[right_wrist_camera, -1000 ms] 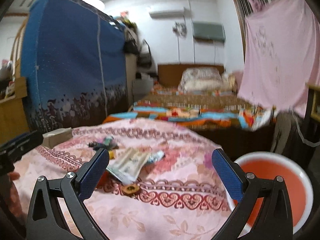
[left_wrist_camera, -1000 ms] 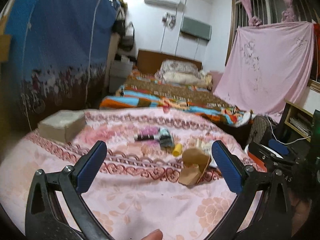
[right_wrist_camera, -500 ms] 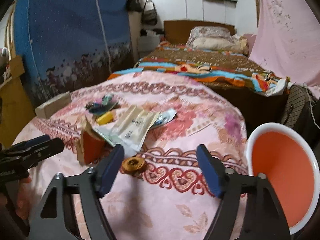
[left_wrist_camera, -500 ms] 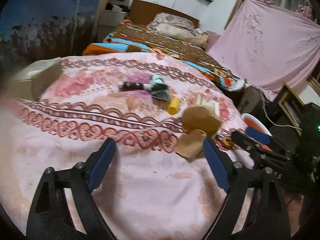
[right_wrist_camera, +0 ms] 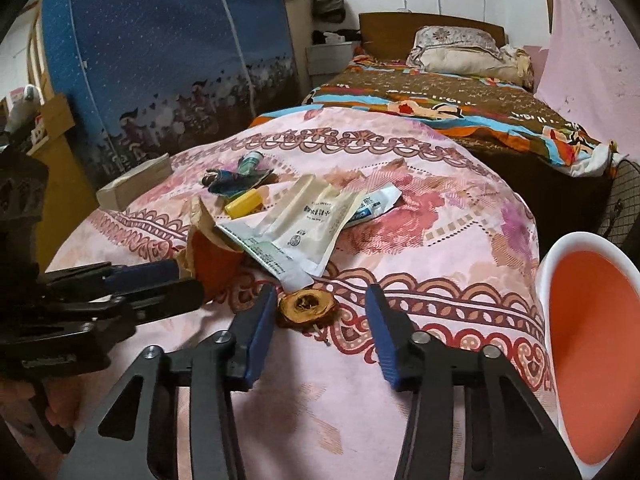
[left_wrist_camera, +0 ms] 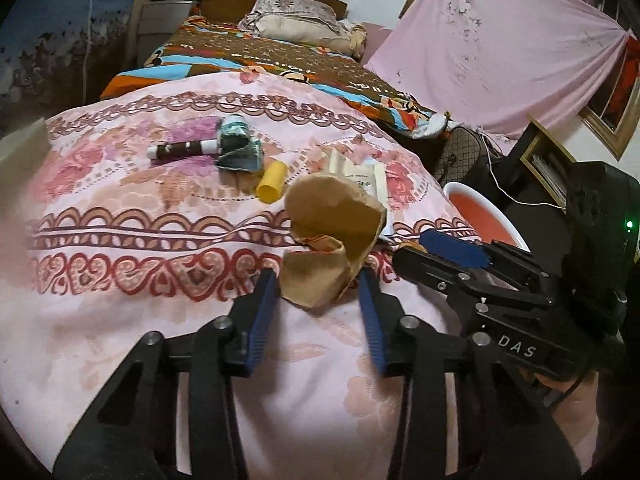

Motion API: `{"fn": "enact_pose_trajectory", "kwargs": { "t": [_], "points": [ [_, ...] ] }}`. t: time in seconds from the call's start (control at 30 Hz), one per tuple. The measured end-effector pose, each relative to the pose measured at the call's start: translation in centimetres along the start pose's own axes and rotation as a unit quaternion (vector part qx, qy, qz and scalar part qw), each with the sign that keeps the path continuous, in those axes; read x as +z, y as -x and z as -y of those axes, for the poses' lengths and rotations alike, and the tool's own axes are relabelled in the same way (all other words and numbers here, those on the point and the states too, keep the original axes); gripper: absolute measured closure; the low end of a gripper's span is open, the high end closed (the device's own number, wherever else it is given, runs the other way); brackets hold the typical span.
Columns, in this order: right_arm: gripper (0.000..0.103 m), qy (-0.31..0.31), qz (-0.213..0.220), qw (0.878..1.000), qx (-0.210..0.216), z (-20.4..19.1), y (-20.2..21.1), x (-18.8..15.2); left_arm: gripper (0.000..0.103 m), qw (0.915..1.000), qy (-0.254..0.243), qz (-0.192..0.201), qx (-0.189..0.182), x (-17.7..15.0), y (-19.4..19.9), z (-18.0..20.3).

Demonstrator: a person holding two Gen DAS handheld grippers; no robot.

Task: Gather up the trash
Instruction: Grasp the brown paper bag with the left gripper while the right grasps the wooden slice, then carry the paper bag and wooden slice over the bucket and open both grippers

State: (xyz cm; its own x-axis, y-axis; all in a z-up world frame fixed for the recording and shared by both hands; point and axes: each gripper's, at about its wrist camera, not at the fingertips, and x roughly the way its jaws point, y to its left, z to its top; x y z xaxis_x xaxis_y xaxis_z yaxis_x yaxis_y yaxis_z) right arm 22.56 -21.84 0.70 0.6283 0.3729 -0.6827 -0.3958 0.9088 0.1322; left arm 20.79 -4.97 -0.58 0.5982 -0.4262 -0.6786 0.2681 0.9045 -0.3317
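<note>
The bed cover (left_wrist_camera: 140, 240) is pink with red hearts, curly red bands and big pink flowers. The crumpled paper bag (left_wrist_camera: 332, 240) is brown. The little tube (left_wrist_camera: 272, 187) is yellow. The stick (left_wrist_camera: 180, 149) is dark brown with white ends. The crumpled wrapper (left_wrist_camera: 240, 152) is dark teal. The flat packet (right_wrist_camera: 316, 216) is cream with dark writing. The round slice (right_wrist_camera: 308, 305) is brown and yellow. The bin (right_wrist_camera: 600, 320) is orange inside with a white rim. Both claws have blue pads (right_wrist_camera: 260, 324) on black arms. The far blanket (right_wrist_camera: 460, 100) is brown with orange and blue.

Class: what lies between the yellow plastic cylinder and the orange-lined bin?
In the right wrist view, white printed packets and bare pink floral bedspread separate yellow plastic cylinder from orange-lined bin.
</note>
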Motion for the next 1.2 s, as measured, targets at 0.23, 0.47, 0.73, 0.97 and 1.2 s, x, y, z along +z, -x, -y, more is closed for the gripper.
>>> {"fn": "enact_pose_trajectory", "kwargs": {
  "t": [0.23, 0.47, 0.73, 0.97, 1.2],
  "points": [
    [0.074, 0.006, -0.005, 1.0, 0.002, -0.3, -0.2, -0.1, 0.09, 1.0, 0.002, -0.001, -0.008, 0.0, 0.0, -0.3],
    [0.074, 0.008, 0.007, 1.0, 0.002, -0.4, 0.2, -0.3, 0.099, 0.9998, 0.003, 0.011, -0.016, -0.2, 0.5, -0.4],
    [0.075, 0.012, 0.019, 1.0, 0.006, -0.6, 0.5, -0.3, 0.103, 0.9992, 0.003, 0.023, -0.033, -0.3, 1.0, -0.6],
    [0.075, 0.012, 0.032, 0.999, 0.007, -0.5, 1.0, -0.3, 0.103, 0.9989, 0.004, 0.031, -0.035, -0.3, 1.2, -0.7],
    [0.075, 0.02, 0.068, 0.997, 0.0, -0.8, 2.3, -0.5, 0.103, 0.9964, -0.022, 0.081, -0.015, -0.8, 3.1, 0.4]
  ]
}}
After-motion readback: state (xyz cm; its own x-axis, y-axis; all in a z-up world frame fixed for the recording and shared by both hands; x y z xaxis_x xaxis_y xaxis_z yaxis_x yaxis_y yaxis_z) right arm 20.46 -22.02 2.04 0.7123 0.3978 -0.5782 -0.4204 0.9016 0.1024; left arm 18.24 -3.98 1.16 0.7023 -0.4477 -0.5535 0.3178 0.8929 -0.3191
